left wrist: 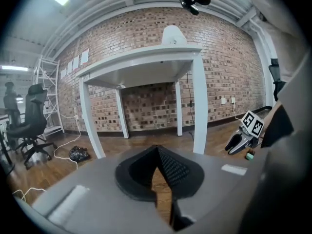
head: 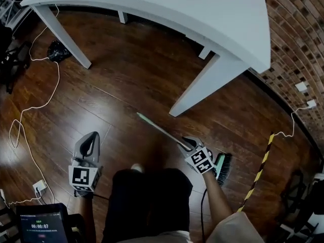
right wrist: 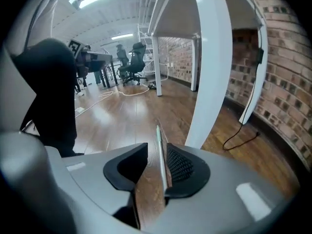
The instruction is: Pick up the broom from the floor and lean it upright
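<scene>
On the floor [head: 126,80] near a table leg [head: 202,87] lies the broom [head: 158,127], its handle between the right gripper's [right wrist: 157,155] parted jaws, ungripped; the left gripper [left wrist: 157,152] is clenched shut, empty.

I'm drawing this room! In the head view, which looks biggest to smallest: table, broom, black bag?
1. Table
2. Broom
3. Black bag
The tabletop is nearer the camera, so it looks extra big.
</scene>
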`<state>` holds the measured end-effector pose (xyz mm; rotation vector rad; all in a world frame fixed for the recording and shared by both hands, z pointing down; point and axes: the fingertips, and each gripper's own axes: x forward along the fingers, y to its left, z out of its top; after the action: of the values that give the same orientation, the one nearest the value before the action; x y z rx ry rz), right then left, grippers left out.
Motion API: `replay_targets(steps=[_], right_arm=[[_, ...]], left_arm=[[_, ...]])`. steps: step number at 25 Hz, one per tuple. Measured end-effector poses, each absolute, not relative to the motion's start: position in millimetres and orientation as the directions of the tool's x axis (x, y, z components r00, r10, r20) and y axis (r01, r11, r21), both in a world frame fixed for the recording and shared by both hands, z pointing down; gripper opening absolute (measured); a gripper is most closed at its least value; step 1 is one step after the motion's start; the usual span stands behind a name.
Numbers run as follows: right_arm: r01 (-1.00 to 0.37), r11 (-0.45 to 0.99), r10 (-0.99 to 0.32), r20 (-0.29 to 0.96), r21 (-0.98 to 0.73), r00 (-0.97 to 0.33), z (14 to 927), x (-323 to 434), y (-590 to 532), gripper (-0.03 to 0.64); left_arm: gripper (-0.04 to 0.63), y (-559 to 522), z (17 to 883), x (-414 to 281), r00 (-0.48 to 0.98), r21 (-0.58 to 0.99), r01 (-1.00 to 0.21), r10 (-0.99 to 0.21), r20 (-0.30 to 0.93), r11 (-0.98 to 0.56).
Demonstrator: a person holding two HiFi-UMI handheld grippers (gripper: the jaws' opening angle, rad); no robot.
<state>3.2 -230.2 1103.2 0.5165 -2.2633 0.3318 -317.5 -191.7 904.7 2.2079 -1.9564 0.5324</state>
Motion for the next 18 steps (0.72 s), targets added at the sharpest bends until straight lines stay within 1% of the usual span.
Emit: replay_targets(steps=[4, 9, 13, 16, 18], right_arm=[[-0.420, 0.901, -0.158, 0.819, -0.110, -0.552, 1190.2, -3.0, -240.0, 0.132], [-0.404, 0.906, -0.088, 0.879, -0.125, -0.469, 1260.1, -3.4, -243.8, 0.137], [-0.355, 0.926, -0.031, 0.907, -0.132, -0.419, 1292.1, -8.5, -238.2, 0.138], [-0.305, 0.944, -0.005, 0.918, -0.127, -0.397, 1307.8, -17.2, -236.9, 0.155], [-0.286, 0.949, 0.018, 0.930, -0.132, -0.368, 1313.0, -19.4, -236.7, 0.155]], left_arm=[[0.002, -191.2, 942.9, -328.6, 0.069, -0.135, -0.983, -0.934, 0.352, -0.123], [0.002, -181.6, 978.8, -336.8, 0.050, -0.135, -0.985, -0.928, 0.370, -0.107], [0.002, -171.4, 1003.7, -340.7, 0.037, -0.122, -0.988, -0.914, 0.404, -0.094], [0.002, -167.7, 1011.5, -339.6, 0.036, -0.101, -0.991, -0.906, 0.422, -0.086], [0.002, -163.2, 1013.0, -334.7, 0.033, -0.087, -0.993, -0.901, 0.433, -0.078]])
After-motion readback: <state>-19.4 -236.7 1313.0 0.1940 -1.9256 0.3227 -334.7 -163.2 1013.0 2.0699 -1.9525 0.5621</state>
